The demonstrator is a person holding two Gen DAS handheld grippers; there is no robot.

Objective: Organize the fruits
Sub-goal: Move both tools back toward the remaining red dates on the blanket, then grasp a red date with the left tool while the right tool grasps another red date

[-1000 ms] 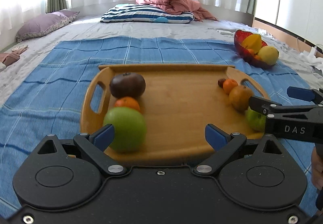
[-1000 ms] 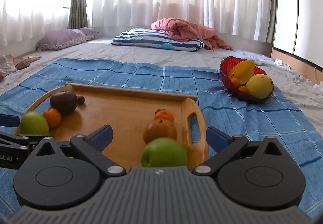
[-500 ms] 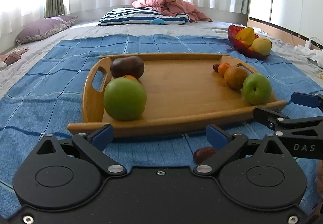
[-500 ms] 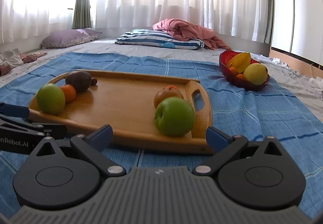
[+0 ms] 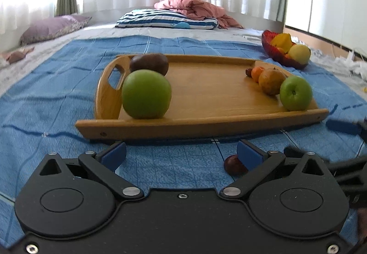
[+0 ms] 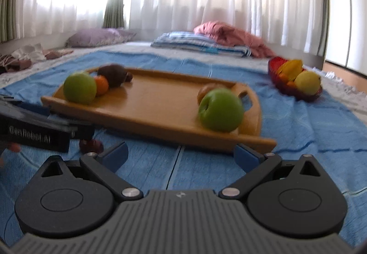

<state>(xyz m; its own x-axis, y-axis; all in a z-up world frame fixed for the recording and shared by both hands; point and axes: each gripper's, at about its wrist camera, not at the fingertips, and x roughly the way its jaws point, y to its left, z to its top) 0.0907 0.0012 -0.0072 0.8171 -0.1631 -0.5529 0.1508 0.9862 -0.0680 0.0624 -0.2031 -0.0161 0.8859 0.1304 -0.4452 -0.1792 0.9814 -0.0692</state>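
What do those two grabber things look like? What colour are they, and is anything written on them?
Both are black with two round discs and silver screws. The left gripper has blue pads on its fingertips, and its body is smooth black. The right gripper has the same blue fingertips but a ribbed grey body. Seen from the right wrist camera, the left one carries white lettering, roughly "GenRobot.AI", on its side.

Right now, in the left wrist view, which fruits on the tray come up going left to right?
Big green apple → small dark fruit → tangerine → brownish round fruit → small green apple. The dark fruit behind the big apple overlaps it, so I left it out.
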